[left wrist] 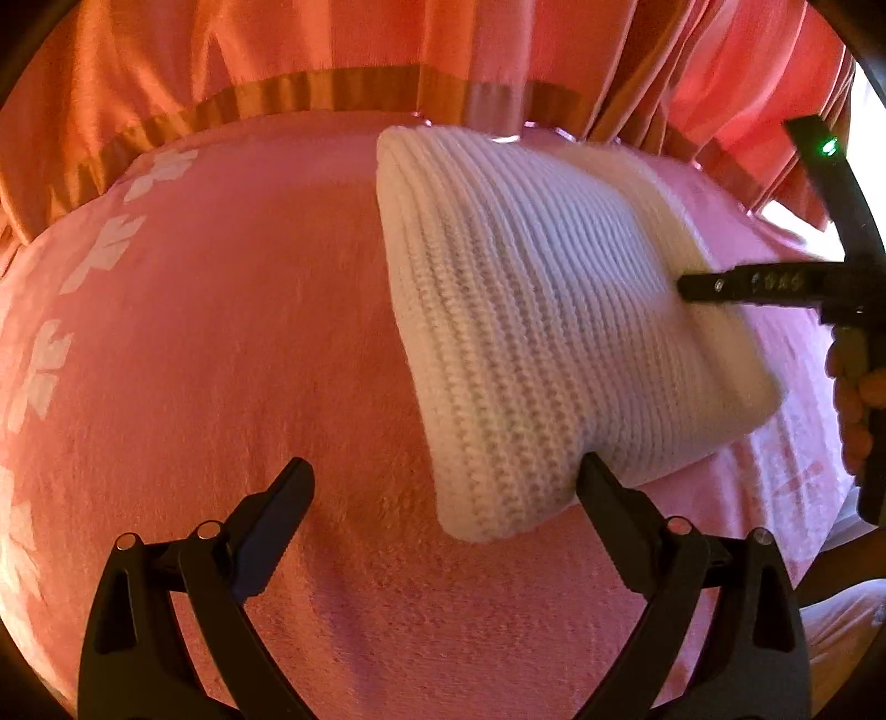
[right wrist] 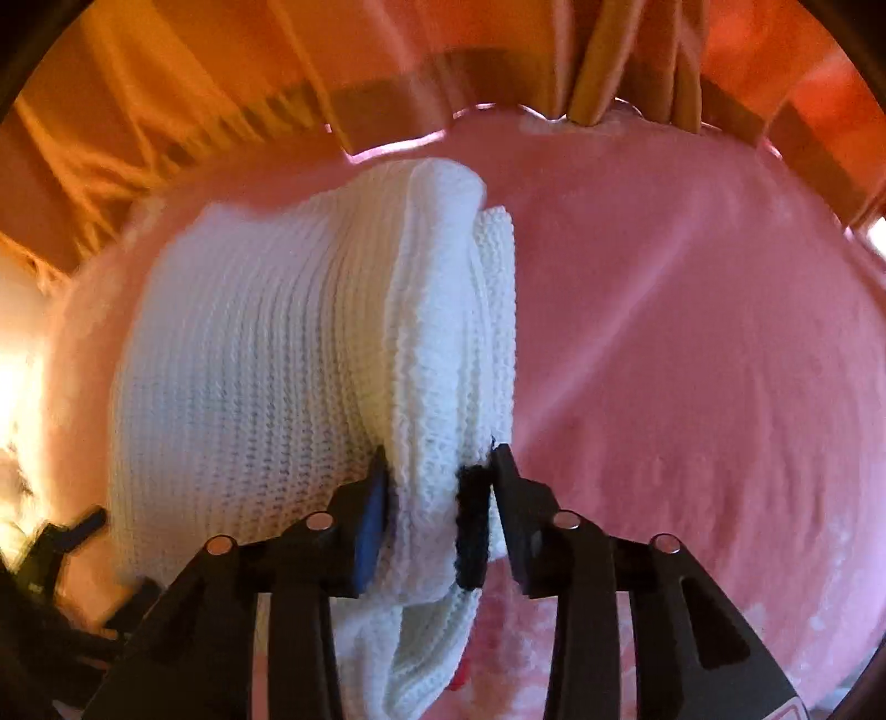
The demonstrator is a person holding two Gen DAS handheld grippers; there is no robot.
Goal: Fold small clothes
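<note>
A white knitted garment [left wrist: 531,332], folded into a thick pad, lies on a pink blanket [left wrist: 232,343] with pale snowflake-like shapes along one side. It sits close to the blanket's far edge, where an orange curtain [left wrist: 277,50] hangs behind.

The left tool [left wrist: 446,482] points steeply down with its jaws spread wide and nothing between them. One finger stands over bare blanket; the other is at the near corner of the garment, though I cannot tell whether it touches the knit.

The right tool [right wrist: 437,493] comes down on the garment's layered open edge. The bunched white folds run up between its two fingers, along with a strip of black trim [right wrist: 473,526] beside one pad. The jaws stand partly closed around this bundle and the pads appear to press on it. In the left wrist view the same tool reaches in from the side, with a person's hand [left wrist: 855,399] on its handle.
</note>
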